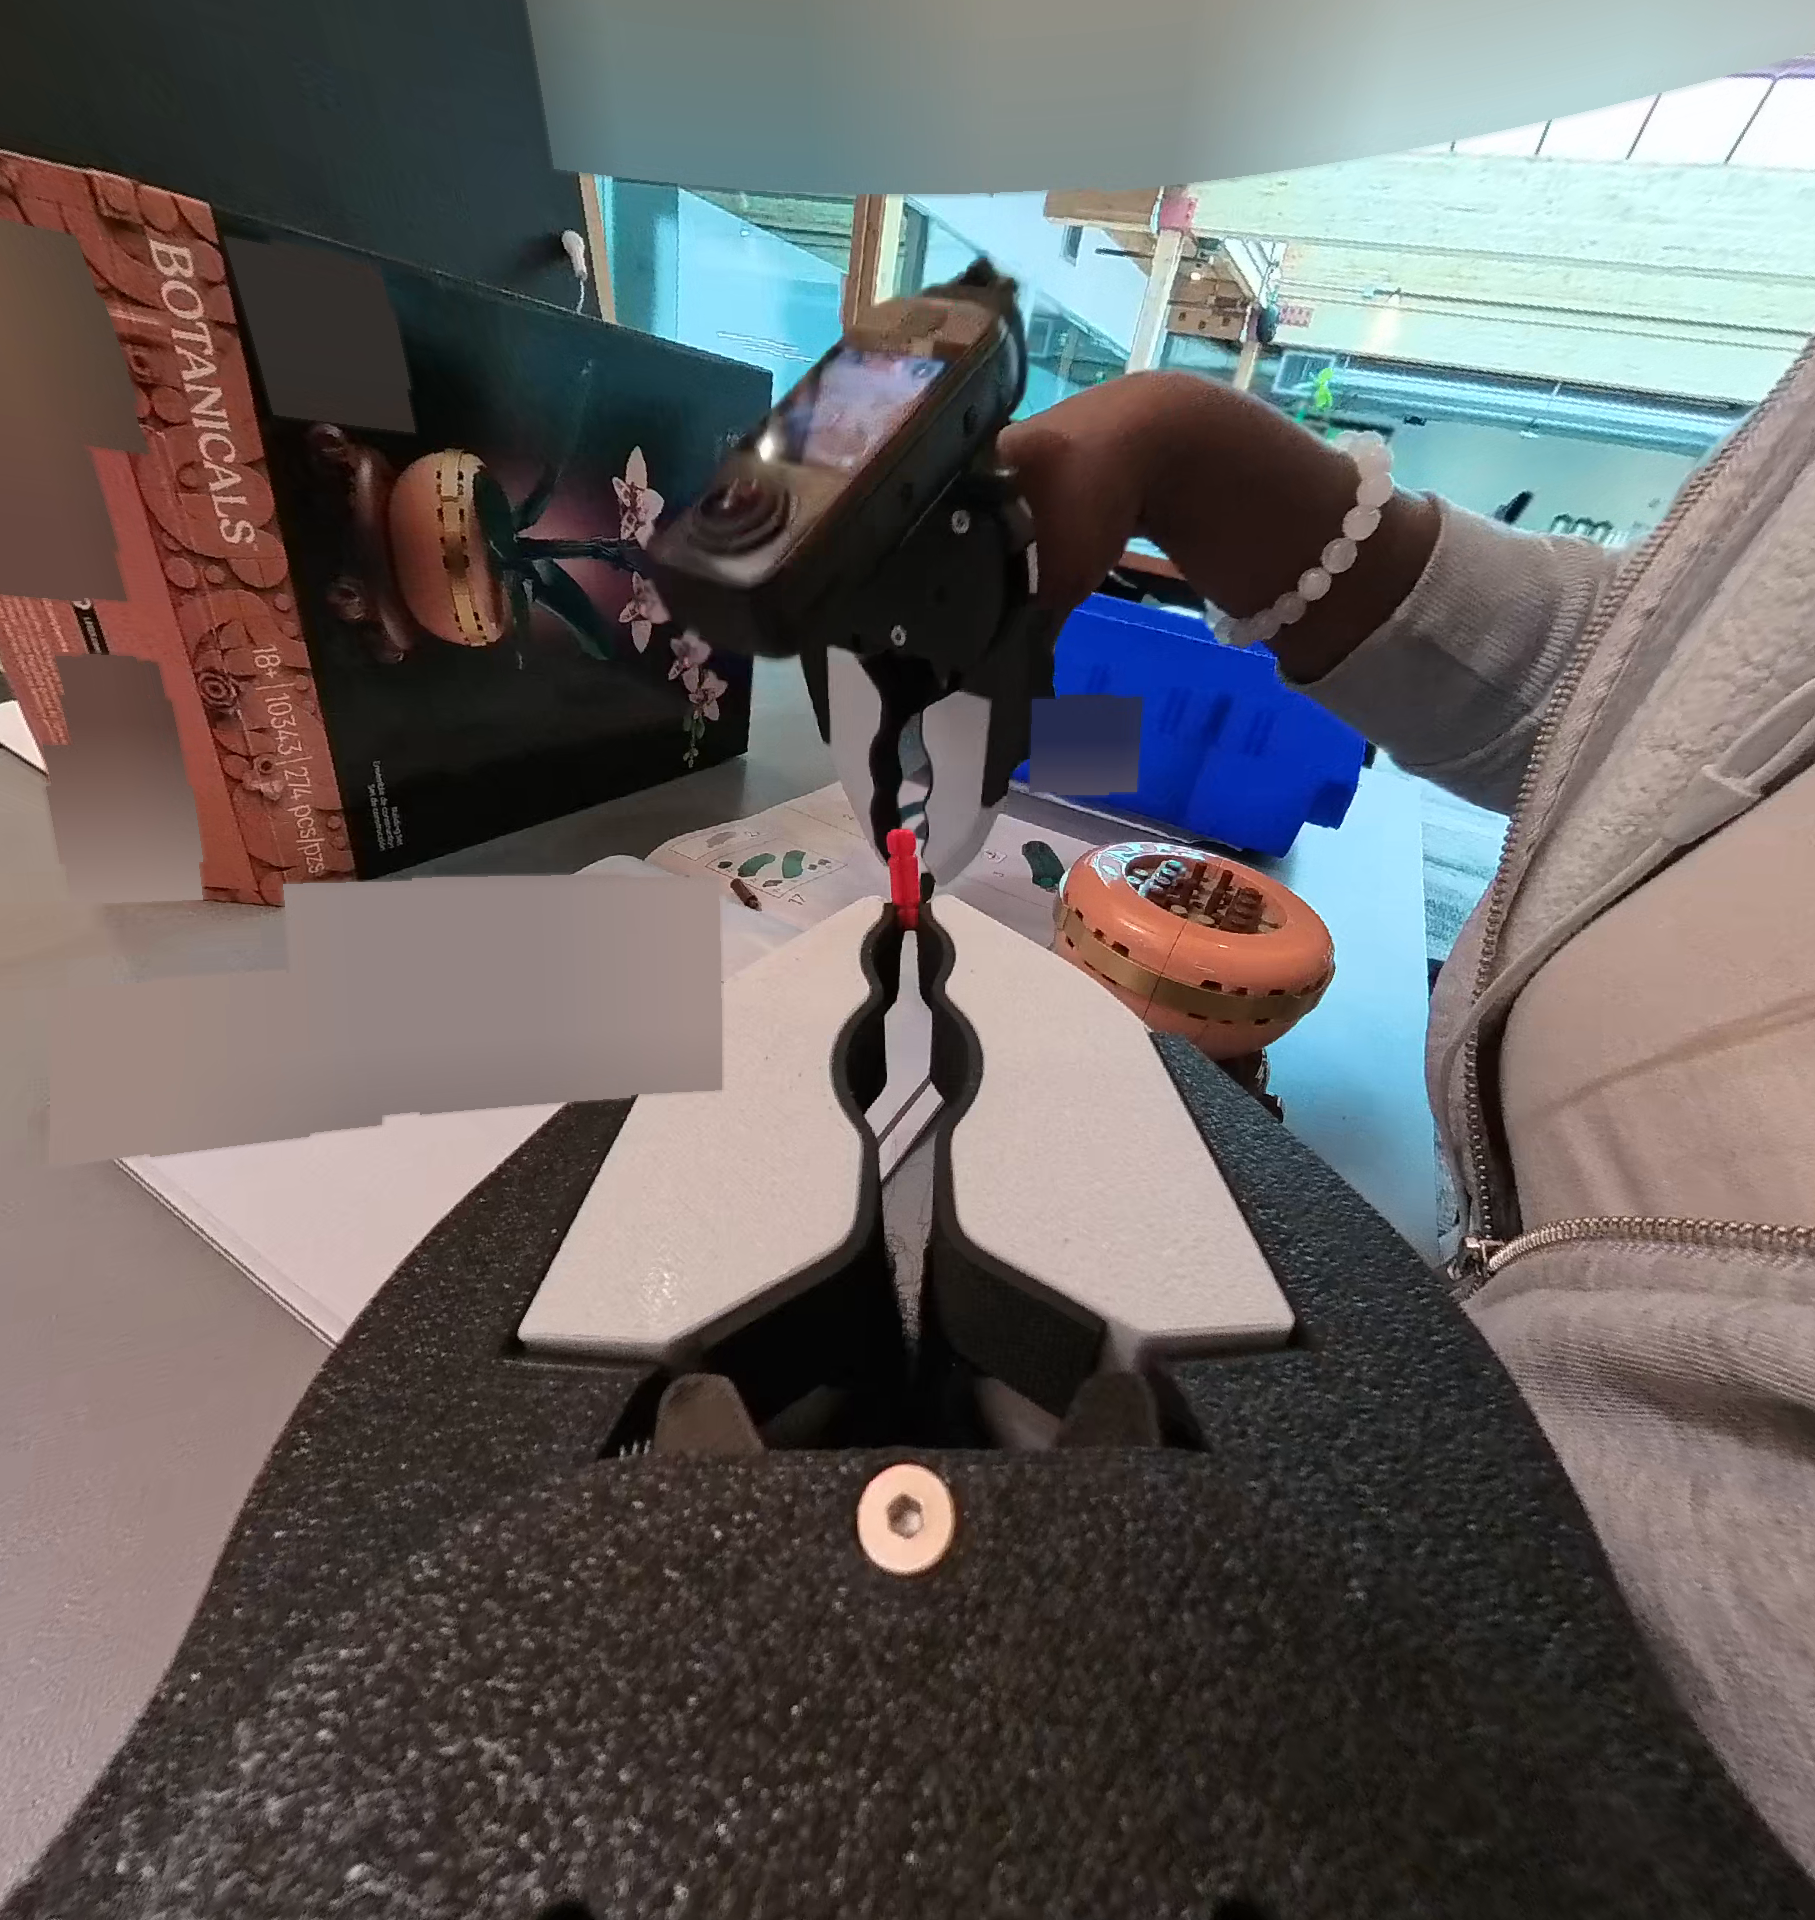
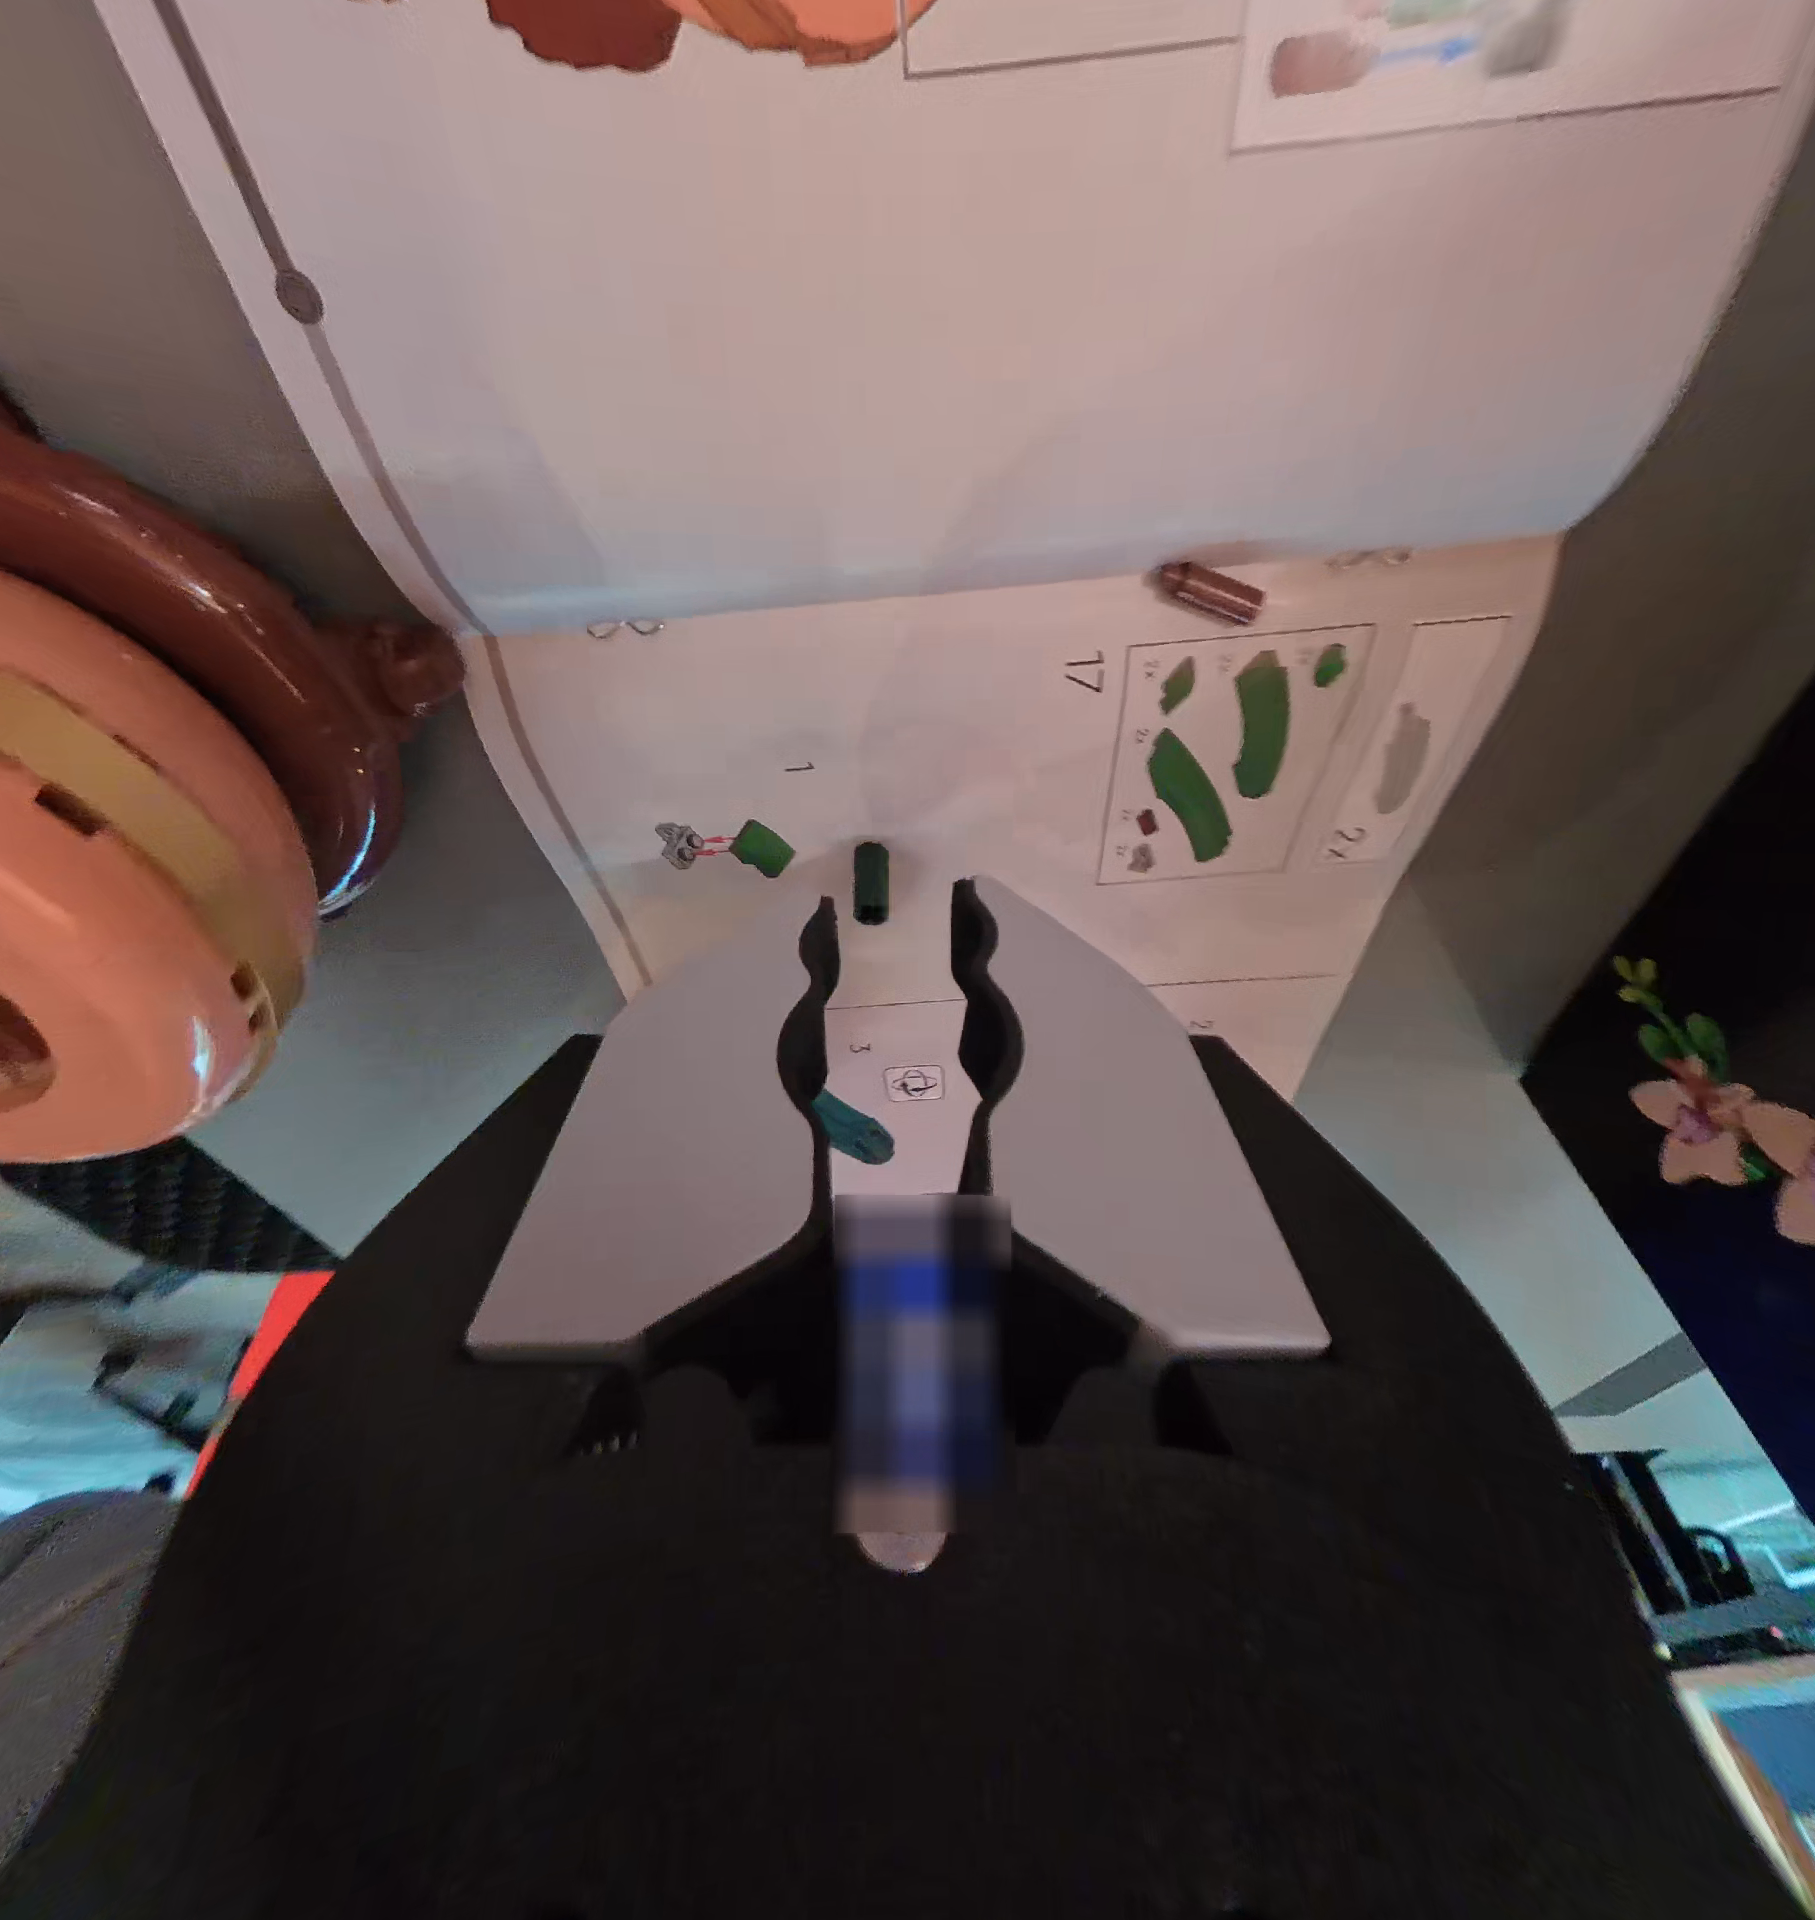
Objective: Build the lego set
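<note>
Left tool (image 1: pixel 905 920) pinches a small red plastic peg (image 1: pixel 902 876) by its lower end. Right tool (image 2: pixel 895 902) hangs with jaws apart, empty, above a dark green cylindrical piece (image 2: pixel 870 881) on the open instruction booklet (image 2: pixel 986 727). Risk: the shallow tip grip may let the peg twist free.

Left view faces right hand-held gripper (image 1: pixel 908 831), right view close above booklet (image 2: pixel 986 748)
</note>
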{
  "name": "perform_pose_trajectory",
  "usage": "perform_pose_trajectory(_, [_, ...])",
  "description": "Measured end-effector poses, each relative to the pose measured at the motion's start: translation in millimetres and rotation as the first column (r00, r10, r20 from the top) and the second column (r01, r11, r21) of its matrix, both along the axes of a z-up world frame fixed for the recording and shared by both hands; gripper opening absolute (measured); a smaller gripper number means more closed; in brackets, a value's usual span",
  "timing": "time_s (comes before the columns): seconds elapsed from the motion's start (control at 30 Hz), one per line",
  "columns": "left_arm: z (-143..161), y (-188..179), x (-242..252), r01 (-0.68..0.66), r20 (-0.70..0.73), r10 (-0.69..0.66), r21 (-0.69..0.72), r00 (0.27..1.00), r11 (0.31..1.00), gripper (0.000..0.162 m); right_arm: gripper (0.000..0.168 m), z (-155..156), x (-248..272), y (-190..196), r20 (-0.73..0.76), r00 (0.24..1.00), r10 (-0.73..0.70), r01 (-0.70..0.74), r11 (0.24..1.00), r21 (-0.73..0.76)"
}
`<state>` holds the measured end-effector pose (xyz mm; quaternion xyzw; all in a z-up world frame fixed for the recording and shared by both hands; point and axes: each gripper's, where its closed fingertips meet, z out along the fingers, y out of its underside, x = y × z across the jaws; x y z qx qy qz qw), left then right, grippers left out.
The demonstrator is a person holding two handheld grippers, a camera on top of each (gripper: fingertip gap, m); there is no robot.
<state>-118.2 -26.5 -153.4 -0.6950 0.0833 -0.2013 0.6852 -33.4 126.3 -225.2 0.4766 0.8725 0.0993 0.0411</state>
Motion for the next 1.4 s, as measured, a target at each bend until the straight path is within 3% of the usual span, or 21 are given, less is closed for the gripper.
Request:
perform_pose_trajectory(0.17, [-1, 0, 1, 0.004, -0.005, -0.004, -0.004, 1.000, 1.000, 0.002, 0.033, 24, -9, -3, -0.336, 0.941, -0.032, -0.012, 0.992, -0.128])
perform_pose_trajectory(0.33, [-4, 1, 6, 0.021, -0.045, -0.022, -0.019, 0.999, 1.000, 0.002, 0.024, 19, 6, -5, -0.474, 0.872, -0.121, -0.004, 0.967, -0.256])
perform_pose_trajectory(0.53, [-8, 4, 11, 0.022, -0.099, -0.026, -0.033, 0.995, 0.999, 0.002, 0.017, -4, 10, 2, -0.447, 0.887, -0.121, 0.016, 0.973, -0.232])
perform_pose_trajectory(1.03, [-13, 8, 14, 0.028, -0.143, -0.036, -0.062, 0.989, 0.998, 0.002, 0.006, -13, 5, 2, -0.431, 0.901, -0.051, -0.058, 0.970, -0.235])
perform_pose_trajectory(1.23, [-4, 13, 20, 0.039, -0.160, -0.035, 0.023, 0.986, 0.999, 0.002, 0.006, 31, -13, -17, -0.561, 0.828, -0.013, -0.171, 0.946, -0.274])
perform_pose_trajectory(1.4, [6, 17, 32, 0.049, -0.177, -0.025, 0.135, 0.984, 0.990, 0.002, 0.006, 93, -28, -75, -0.719, 0.693, 0.052, -0.423, 0.837, -0.347])
